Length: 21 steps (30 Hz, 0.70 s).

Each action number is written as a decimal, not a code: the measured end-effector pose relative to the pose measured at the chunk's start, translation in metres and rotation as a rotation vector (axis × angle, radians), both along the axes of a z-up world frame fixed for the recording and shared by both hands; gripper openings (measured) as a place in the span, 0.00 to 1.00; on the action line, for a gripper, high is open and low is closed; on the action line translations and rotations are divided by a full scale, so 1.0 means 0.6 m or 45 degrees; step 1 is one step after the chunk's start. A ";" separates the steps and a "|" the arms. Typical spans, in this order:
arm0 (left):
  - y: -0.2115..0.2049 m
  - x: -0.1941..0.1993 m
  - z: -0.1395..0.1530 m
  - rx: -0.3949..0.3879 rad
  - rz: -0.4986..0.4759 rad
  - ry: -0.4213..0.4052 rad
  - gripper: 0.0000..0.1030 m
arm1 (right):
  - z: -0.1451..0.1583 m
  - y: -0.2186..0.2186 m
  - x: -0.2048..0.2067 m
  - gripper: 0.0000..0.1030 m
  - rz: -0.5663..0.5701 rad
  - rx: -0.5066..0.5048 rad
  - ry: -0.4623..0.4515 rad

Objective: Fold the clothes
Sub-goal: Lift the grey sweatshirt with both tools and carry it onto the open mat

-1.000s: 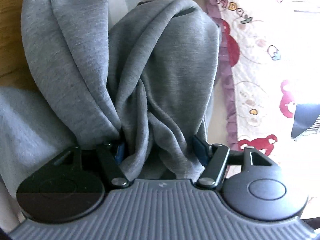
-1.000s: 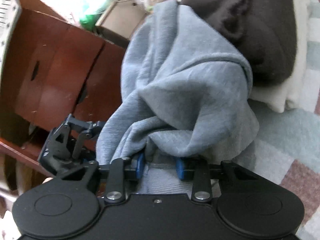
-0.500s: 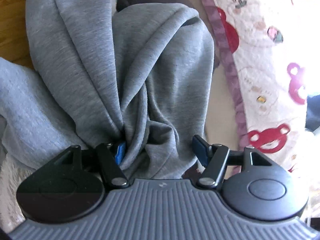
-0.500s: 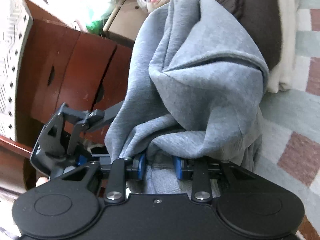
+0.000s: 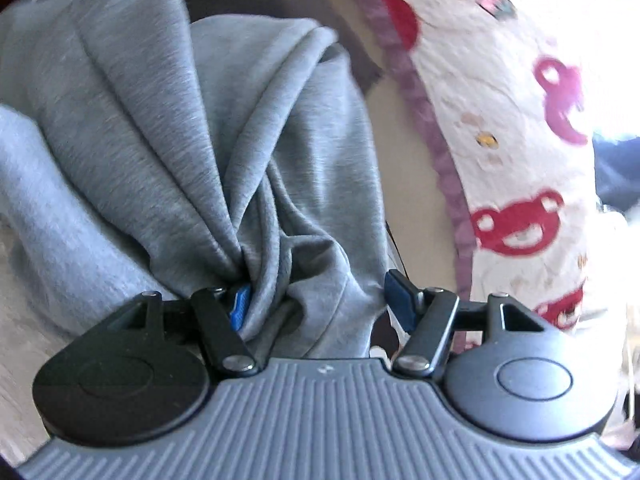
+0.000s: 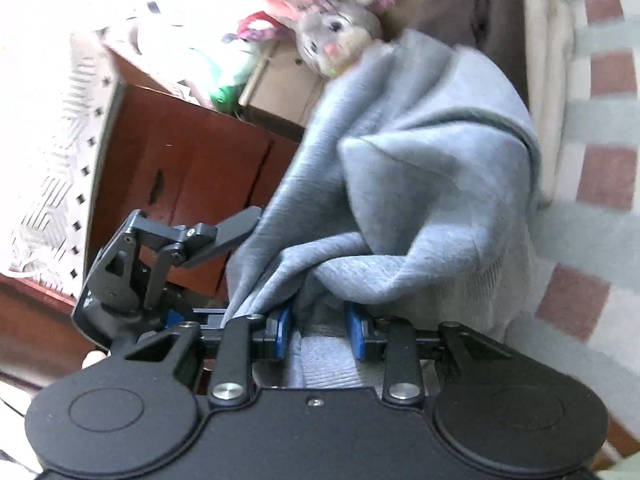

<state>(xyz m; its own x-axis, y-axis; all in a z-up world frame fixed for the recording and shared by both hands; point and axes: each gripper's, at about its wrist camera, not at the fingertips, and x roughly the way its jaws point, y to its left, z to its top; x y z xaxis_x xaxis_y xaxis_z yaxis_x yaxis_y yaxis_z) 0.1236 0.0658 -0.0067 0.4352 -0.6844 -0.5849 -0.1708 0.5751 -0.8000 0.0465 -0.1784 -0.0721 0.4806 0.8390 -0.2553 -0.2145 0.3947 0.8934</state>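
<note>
Left gripper: jaws spread wide, bunched grey garment filling the gap, touching the left pad; whether pinched, cannot tell. Right gripper: jaws partly closed on the garment's ribbed hem, cloth draped over the front. Quilt edge close on the right; wooden cabinet close on the left. No legible writing.

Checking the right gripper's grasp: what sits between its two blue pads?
In the right wrist view, a ribbed band of the grey garment runs between the right gripper pads.
</note>
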 end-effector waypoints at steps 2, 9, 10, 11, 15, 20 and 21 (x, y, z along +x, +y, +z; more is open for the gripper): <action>-0.015 -0.019 0.020 0.000 -0.035 -0.027 0.62 | 0.024 -0.019 -0.017 0.35 -0.021 -0.011 -0.032; -0.068 -0.081 0.083 -0.007 -0.152 -0.117 0.62 | 0.084 -0.090 -0.070 0.35 -0.142 -0.025 -0.106; -0.077 -0.085 0.089 -0.009 -0.169 -0.125 0.62 | 0.091 -0.098 -0.079 0.35 -0.159 -0.032 -0.119; -0.087 -0.089 0.095 -0.011 -0.186 -0.133 0.62 | 0.098 -0.107 -0.089 0.35 -0.173 -0.041 -0.131; -0.148 -0.095 0.108 -0.012 -0.261 -0.160 0.62 | 0.126 -0.144 -0.130 0.35 -0.236 -0.094 -0.160; -0.216 -0.107 0.129 -0.024 -0.309 -0.226 0.62 | 0.157 -0.192 -0.172 0.35 -0.333 -0.135 -0.182; -0.230 -0.108 0.137 -0.023 -0.319 -0.253 0.62 | 0.166 -0.204 -0.179 0.35 -0.354 -0.136 -0.207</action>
